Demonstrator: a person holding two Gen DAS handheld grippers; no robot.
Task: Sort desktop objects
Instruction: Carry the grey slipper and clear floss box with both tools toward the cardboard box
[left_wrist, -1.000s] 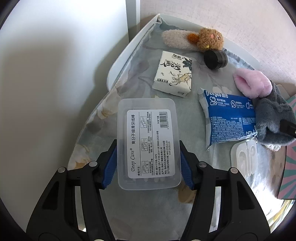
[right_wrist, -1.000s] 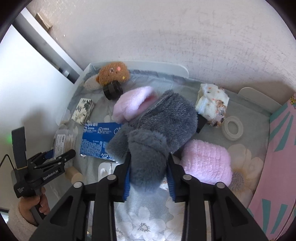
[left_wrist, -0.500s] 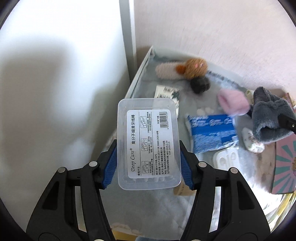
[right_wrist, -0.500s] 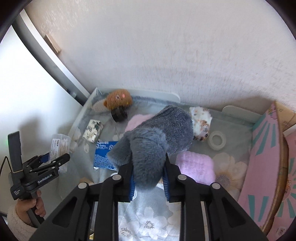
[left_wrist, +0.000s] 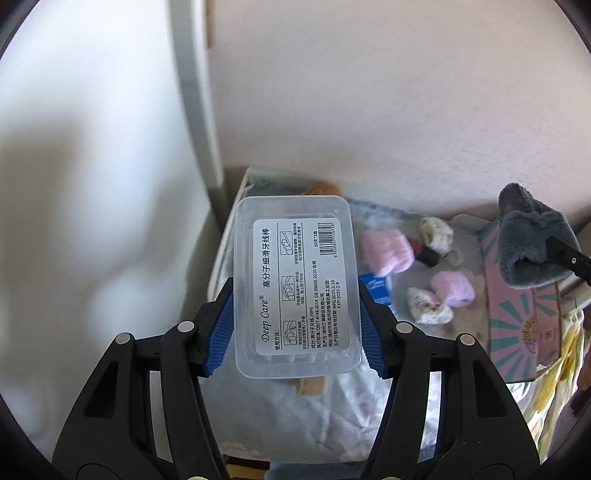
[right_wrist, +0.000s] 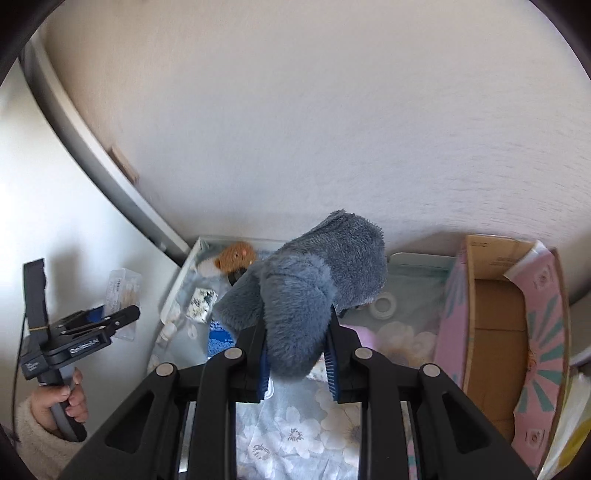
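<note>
Both grippers have risen clear of the floral-clothed desk (left_wrist: 325, 417). Left gripper (left_wrist: 295, 325) pinches the clear plastic floss-pick box (left_wrist: 297, 284) by its long sides, above the desk's left edge; right gripper (right_wrist: 297, 363), nearly closed, squeezes the grey plush sock (right_wrist: 306, 291), probably bound for the pink cardboard box (right_wrist: 495, 317).

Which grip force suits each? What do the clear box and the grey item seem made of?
Clear box: looks like rigid translucent plastic, glossy, paper label stuck on. Grey item: apparently soft plush fabric, matte, fuzzy pile that bulges around the pads.
</note>
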